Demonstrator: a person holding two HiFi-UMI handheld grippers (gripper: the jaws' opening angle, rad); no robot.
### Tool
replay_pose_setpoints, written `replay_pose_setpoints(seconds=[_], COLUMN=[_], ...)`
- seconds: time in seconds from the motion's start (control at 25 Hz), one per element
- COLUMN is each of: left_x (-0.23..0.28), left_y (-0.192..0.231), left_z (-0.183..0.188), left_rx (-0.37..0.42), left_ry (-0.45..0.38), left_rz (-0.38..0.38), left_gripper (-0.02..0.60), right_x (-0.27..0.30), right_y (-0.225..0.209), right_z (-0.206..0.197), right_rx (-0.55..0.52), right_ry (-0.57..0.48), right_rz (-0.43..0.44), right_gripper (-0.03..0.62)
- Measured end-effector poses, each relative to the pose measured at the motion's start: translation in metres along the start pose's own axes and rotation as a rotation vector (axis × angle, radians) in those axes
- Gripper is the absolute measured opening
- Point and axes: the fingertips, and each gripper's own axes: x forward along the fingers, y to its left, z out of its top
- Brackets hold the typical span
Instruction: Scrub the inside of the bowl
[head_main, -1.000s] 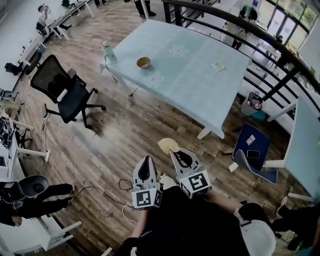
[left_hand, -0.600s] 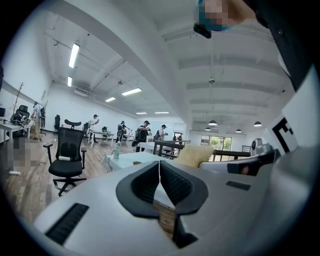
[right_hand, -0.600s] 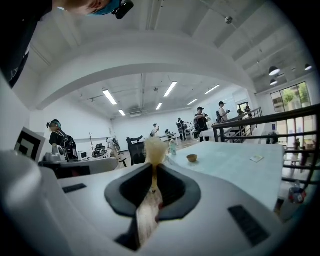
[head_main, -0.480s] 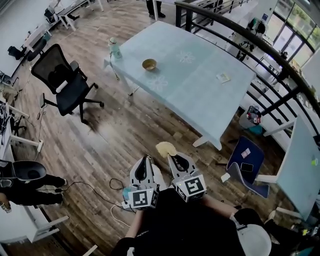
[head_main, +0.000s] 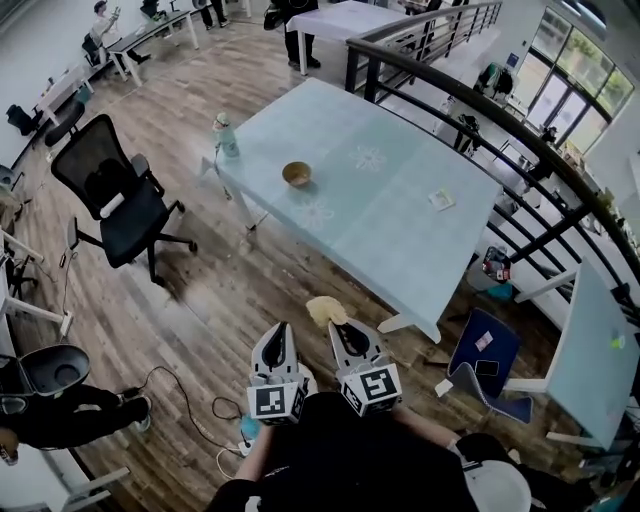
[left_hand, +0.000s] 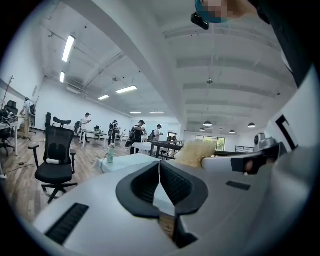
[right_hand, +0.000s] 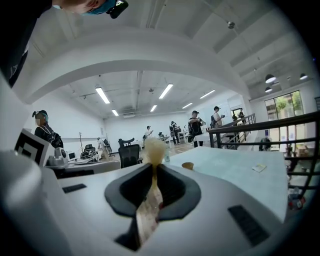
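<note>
A small tan bowl (head_main: 296, 174) stands on the pale blue table (head_main: 400, 230), far ahead of both grippers; the right gripper view shows the bowl (right_hand: 187, 165) small in the distance. My right gripper (head_main: 335, 325) is shut on a pale yellow fibrous scrubber (head_main: 326, 310), whose tuft (right_hand: 154, 149) sticks up past the jaw tips (right_hand: 153, 167). My left gripper (head_main: 280, 328) sits beside it over the wooden floor, its jaws (left_hand: 159, 162) shut with nothing between them. The scrubber (left_hand: 196, 152) also shows at the right of the left gripper view.
A green-capped bottle (head_main: 225, 135) stands at the table's near left corner and a small card (head_main: 441, 200) lies at its right side. A black office chair (head_main: 110, 195) is to the left, a blue chair (head_main: 480, 350) to the right, a black railing (head_main: 480, 110) behind. Cables (head_main: 190, 400) lie on the floor.
Both grippers and the person have advanced across the floor toward the table, which now lies closer and more central. Neither grip has changed.
</note>
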Motion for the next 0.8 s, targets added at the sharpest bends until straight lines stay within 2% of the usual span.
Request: replay_pose_setpoints(seconds=[0.12,0.32,0.48,0.6,0.8], left_x=[0.026,0.068,0.096,0.114,0.131], left_y=[0.023,0.050,0.079,0.097,0.129], left_z=[0.009,0.025,0.032,0.038,0.048], left_rx=[0.000,0.026,0.003,0.023,0.002], left_ry=[0.004,-0.006,0.001,-0.024,-0.028], left_rz=[-0.020,-0.101,-0.130,-0.178,-0.177], left_gripper=[0.016,0.016,0.017,0.016,0.016], right_x=[0.029,0.076,0.111,0.137,0.174], right_y=[0.005,0.001,0.002,0.005,0.024], right_z=[0.009,0.018,0.024,0.026,0.026], right_rx=[-0.015,-0.016,-0.023,-0.026,-0.022], right_ry=[-0.011,-0.008,-0.009,-0.006,-0.006], right_rz=[-0.012,-0.073,-0.111,-0.133,-0.137], right_gripper=[0.038,0.038,0.038,0.038,0.038])
